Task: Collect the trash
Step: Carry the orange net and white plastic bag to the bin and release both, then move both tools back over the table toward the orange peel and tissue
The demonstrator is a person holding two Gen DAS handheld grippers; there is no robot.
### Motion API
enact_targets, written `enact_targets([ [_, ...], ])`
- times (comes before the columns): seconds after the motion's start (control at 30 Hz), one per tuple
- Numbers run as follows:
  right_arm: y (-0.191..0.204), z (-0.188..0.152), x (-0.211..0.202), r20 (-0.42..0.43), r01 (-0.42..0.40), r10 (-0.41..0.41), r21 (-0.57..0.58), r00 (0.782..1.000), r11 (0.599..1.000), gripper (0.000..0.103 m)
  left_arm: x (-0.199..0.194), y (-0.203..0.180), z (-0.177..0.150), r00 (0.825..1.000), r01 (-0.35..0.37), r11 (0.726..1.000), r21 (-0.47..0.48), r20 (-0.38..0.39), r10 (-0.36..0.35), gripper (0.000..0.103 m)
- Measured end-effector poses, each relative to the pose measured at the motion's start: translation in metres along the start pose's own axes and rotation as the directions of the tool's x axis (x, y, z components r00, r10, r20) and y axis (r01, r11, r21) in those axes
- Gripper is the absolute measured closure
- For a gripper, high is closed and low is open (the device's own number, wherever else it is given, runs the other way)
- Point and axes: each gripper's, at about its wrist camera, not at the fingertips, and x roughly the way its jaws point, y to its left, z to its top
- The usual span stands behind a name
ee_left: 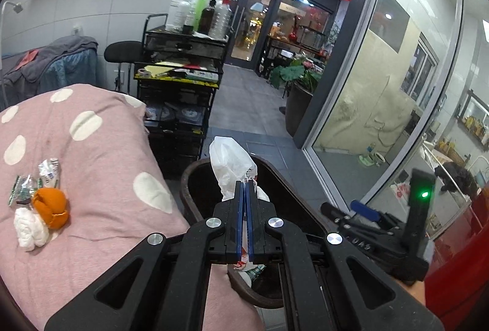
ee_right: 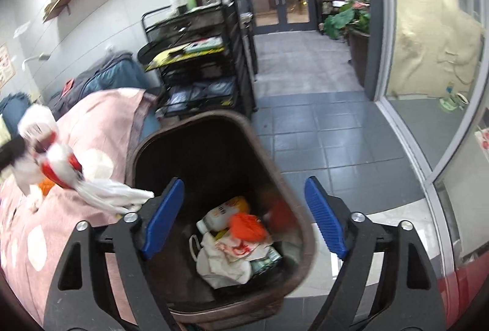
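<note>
A white plastic bag (ee_left: pixel 230 161) is pinched between the pressed-together jaws of the left gripper (ee_left: pixel 245 189) and is held above the rim of the brown bin (ee_left: pixel 191 178), which stands on the floor just beside the edge of the bed (ee_left: pixel 101 147). The right gripper (ee_right: pixel 244 208) is held over the bin mouth with its jaws spread wide and nothing between them. Inside the bin, a bottle (ee_right: pixel 223 213), an orange scrap (ee_right: pixel 247 227) and crumpled bags can be seen.

More trash is left on the bed near its edge: an orange peel (ee_left: pixel 52 207), a white tissue wad (ee_left: pixel 29 227) and foil wrappers (ee_left: pixel 33 181), all touching or just beside one another.

Several slips could follow. The bag is light and trails loosely; in the right wrist view, which is blurred, part of it seems to be draped across the bed edge rather than over the opening, so if it is released too early it could be left on the bed or dropped to the floor. A red-printed fold may also stay caught in the jaws when they are opened. The bin stands close to the bed, so it could be knocked or tipped by either gripper. The small pile is on soft bedding, where the peel could be pressed down instead of gripped and the wrappers scattered.
</note>
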Motion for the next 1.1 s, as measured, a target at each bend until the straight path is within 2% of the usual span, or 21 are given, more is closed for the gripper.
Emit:
enact_targets([
  [0.3, -0.031, 0.002, -0.009, -0.001, 0.032, -0.032, 0.061, 0.999, 0.998, 0.021, 0.042, -0.012, -0.010, 0.995, 0.000, 0.999, 0.033, -0.096, 0.004, 0.101],
  [0.63, -0.033, 0.001, -0.010, -0.010, 0.021, -0.020, 0.064, 1.000, 0.998, 0.020, 0.075, -0.017, -0.024, 0.982, -0.045, 0.996, 0.083, -0.180, 0.060, 0.101],
  [0.73, -0.034, 0.001, -0.010, -0.012, 0.019, -0.018, 0.063, 1.000, 0.998, 0.018, 0.080, -0.016, -0.029, 0.977, -0.049, 0.994, 0.098, -0.200, 0.068, 0.096],
  [0.77, -0.034, 0.001, -0.009, -0.013, 0.018, -0.017, 0.064, 1.000, 0.998, 0.018, 0.081, -0.017, -0.030, 0.977, -0.052, 0.993, 0.107, -0.203, 0.073, 0.082],
  [0.8, -0.034, 0.001, -0.009, -0.014, 0.017, -0.016, 0.065, 1.000, 0.998, 0.018, 0.081, -0.017, -0.031, 0.976, -0.058, 0.992, 0.115, -0.201, 0.080, 0.059],
  [0.87, -0.034, 0.000, -0.008, -0.017, 0.014, -0.013, 0.070, 1.000, 0.997, 0.018, 0.078, -0.018, -0.034, 0.980, -0.058, 0.992, 0.110, -0.183, 0.078, 0.036],
  [0.93, -0.034, 0.000, -0.008, -0.018, 0.014, -0.013, 0.075, 1.000, 0.997, 0.018, 0.077, -0.018, -0.035, 0.981, -0.047, 0.994, 0.102, -0.180, 0.065, 0.034],
  [1.1, -0.036, 0.001, -0.007, -0.027, -0.003, 0.005, 0.087, 1.000, 0.996, 0.018, 0.072, -0.024, -0.038, 0.985, -0.049, 0.991, 0.121, -0.159, 0.068, 0.017],
])
